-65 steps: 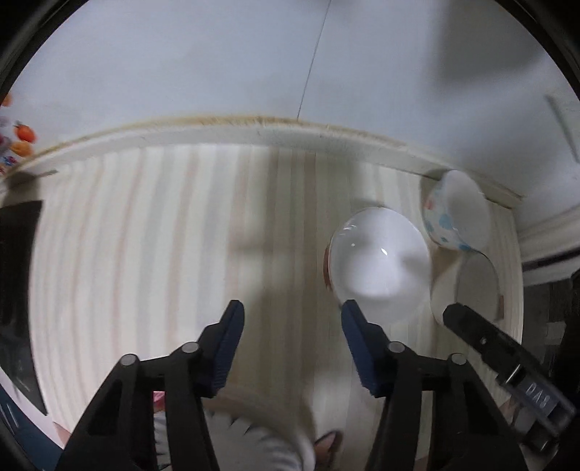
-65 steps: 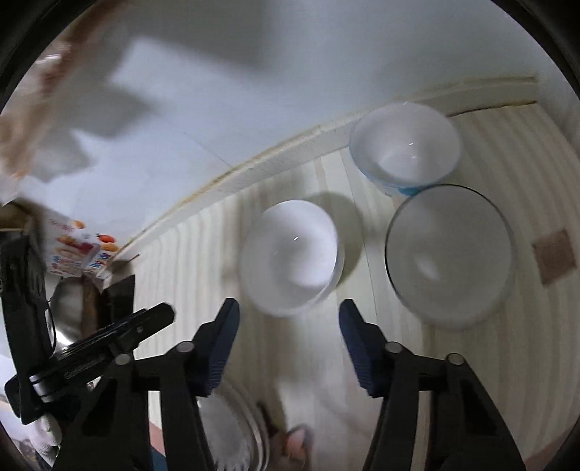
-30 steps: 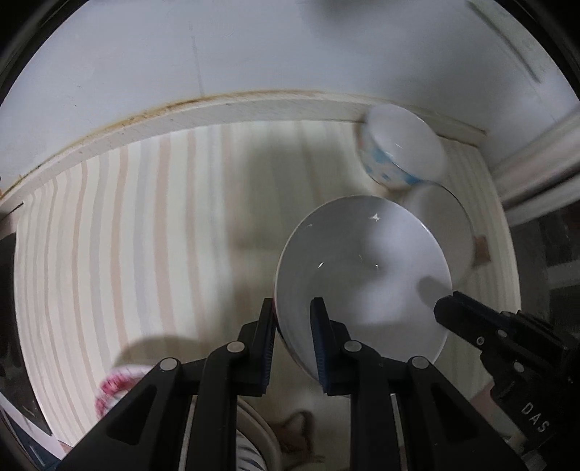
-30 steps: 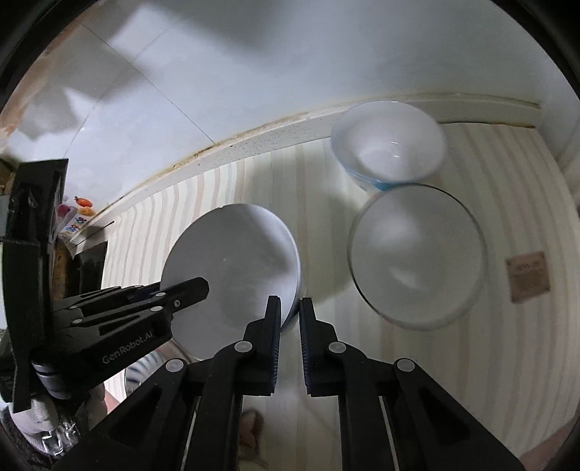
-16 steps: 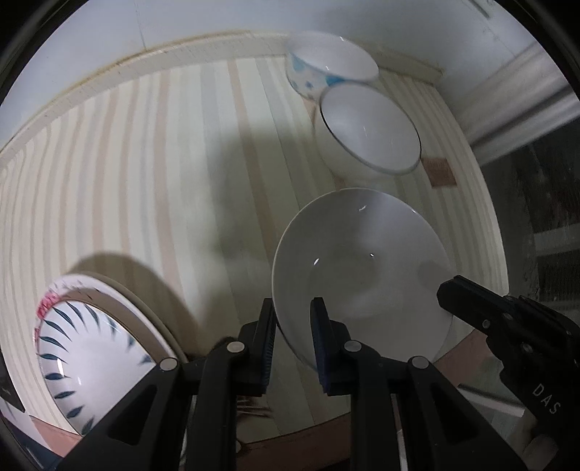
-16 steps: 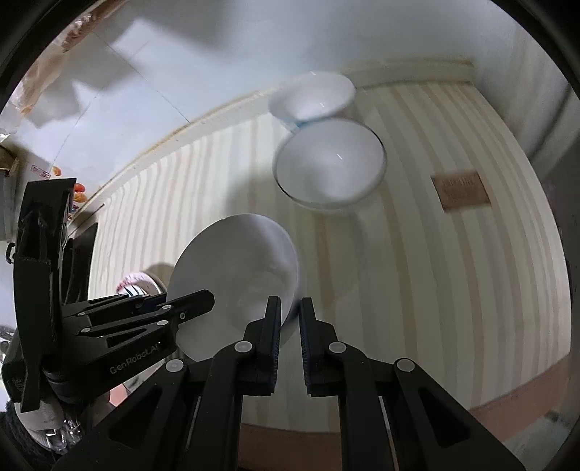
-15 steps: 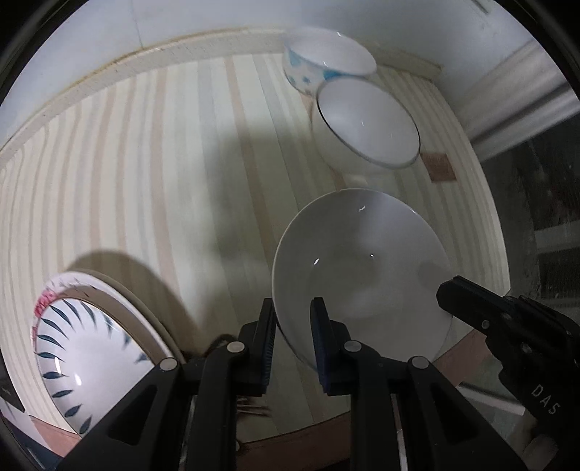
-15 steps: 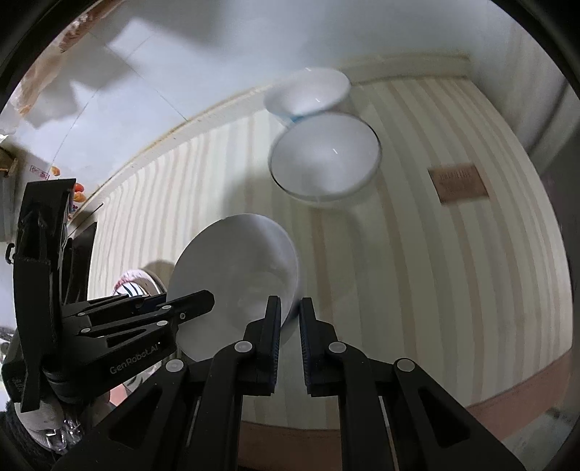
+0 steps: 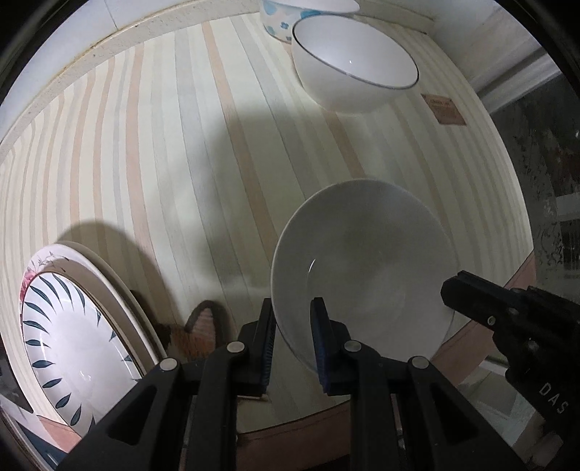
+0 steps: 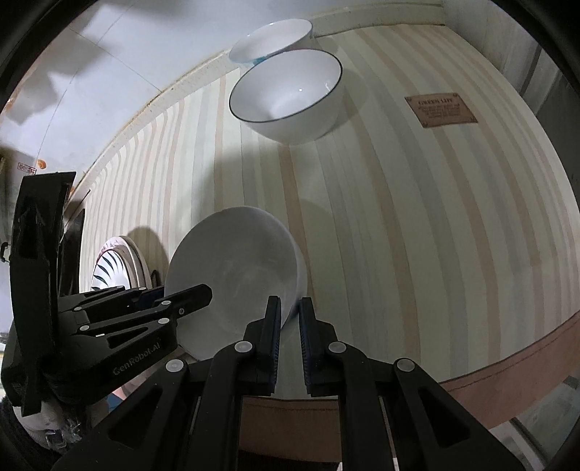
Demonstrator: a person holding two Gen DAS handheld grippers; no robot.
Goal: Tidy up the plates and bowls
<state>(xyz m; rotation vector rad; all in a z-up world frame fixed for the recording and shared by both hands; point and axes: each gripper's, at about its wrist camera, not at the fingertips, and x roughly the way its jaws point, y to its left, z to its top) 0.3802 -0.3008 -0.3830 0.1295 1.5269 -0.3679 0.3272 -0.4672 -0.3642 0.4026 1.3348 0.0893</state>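
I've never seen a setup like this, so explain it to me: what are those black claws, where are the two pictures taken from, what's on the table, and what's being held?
The claws are handheld two-finger grippers, one per hand, each carrying a wide-angle camera looking along its fingers. One picture comes from the left gripper, the other from the right gripper. Both are shut on opposite rim edges of one plain white bowl, held above a striped tablecloth. Farther back stand a dark-rimmed bowl and a blue-flowered bowl. On the left sits a leaf-patterned plate.

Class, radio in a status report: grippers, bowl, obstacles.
Left gripper and right gripper both clamp the plain white bowl's rim. Bowl lifted, tilted. Black-rimmed bowl ahead, apart.
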